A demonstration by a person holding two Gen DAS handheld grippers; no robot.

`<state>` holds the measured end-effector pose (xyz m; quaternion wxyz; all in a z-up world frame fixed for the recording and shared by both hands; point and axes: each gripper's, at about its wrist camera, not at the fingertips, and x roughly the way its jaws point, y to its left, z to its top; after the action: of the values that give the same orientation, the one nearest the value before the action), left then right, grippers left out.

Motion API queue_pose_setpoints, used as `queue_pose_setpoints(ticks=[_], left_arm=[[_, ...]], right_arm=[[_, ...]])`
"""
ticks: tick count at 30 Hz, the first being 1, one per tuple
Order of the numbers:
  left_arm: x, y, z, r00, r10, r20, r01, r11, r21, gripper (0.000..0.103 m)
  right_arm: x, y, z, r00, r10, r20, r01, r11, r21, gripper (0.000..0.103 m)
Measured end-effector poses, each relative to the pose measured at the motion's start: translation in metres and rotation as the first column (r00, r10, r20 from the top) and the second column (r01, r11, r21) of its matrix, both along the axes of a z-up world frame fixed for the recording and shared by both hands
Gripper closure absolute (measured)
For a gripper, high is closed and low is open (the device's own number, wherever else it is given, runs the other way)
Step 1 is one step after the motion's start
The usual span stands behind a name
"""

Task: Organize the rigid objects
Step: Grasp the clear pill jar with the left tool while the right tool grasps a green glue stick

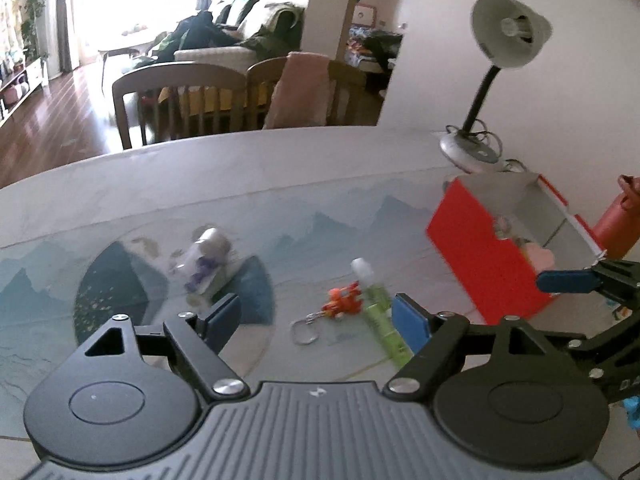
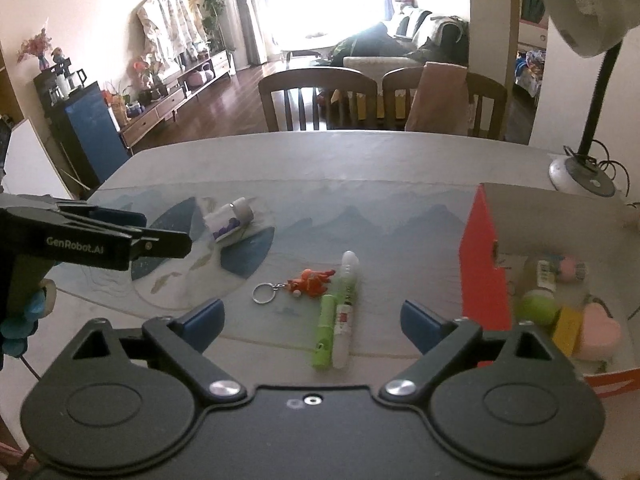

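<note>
An orange toy keychain (image 2: 310,282) with a metal ring, a green and white tube (image 2: 347,292) beside a green stick (image 2: 325,336), and a white jar with purple print (image 2: 230,222) lie on the table mat. The same keychain (image 1: 343,302), tube (image 1: 378,310) and jar (image 1: 208,260) show in the left wrist view. A red box (image 2: 480,276) at the right holds several small items, among them a pink heart (image 2: 598,332) and a green ball (image 2: 536,308). My right gripper (image 2: 312,320) is open and empty just before the tubes. My left gripper (image 1: 316,320) is open and empty above the keychain.
A desk lamp (image 2: 584,168) stands at the table's far right behind the box. Wooden chairs (image 2: 316,96) stand along the far edge. In the left wrist view the red box (image 1: 484,256) is at the right, with the right gripper (image 1: 568,280) next to it.
</note>
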<state>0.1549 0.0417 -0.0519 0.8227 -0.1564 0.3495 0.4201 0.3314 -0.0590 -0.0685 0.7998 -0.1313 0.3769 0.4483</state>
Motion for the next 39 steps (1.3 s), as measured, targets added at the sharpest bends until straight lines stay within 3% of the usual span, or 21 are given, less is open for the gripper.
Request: queue_pose_setpoints(ticks=[3,6,14,19,24,35,39], left_arm=[[-0.012,0.013,-0.006,1.000,0.011,-0.001,-0.011,1.000,-0.006,0.013],[-0.022,0.026,-0.012,1.000,0.019,-0.003,-0.019,1.000,-0.003,0.000],[-0.033,0.071,-0.033,0.999,0.033,-0.024,-0.033,0.999,0.013,0.000],[-0.037,0.104,-0.048,0.998,0.065,-0.017,-0.066,0.997,-0.030,0.000],[-0.034,0.128,-0.064,0.996,0.082,-0.026,-0.083,0.996,-0.028,0.000],[-0.028,0.158,-0.092,0.998,0.042,-0.056,-0.044,0.999,-0.022,0.000],[-0.027,0.166,-0.099,0.997,0.050,-0.060,-0.051,0.998,-0.022,0.000]], right_arm=[[0.000,0.011,-0.006,1.000,-0.012,0.002,0.012,1.000,-0.019,0.008],[0.001,0.020,-0.013,1.000,0.003,0.018,-0.002,0.999,-0.043,0.008],[0.029,0.041,-0.049,0.998,-0.062,0.014,0.063,0.990,-0.126,0.010],[0.049,0.049,-0.073,0.995,-0.101,0.005,0.100,0.977,-0.186,0.020],[0.064,0.056,-0.095,0.993,-0.121,0.006,0.119,0.962,-0.244,0.028],[0.067,0.068,-0.114,0.994,-0.111,0.000,0.106,0.950,-0.293,0.032],[0.067,0.073,-0.121,0.995,-0.100,0.006,0.096,0.943,-0.318,0.042]])
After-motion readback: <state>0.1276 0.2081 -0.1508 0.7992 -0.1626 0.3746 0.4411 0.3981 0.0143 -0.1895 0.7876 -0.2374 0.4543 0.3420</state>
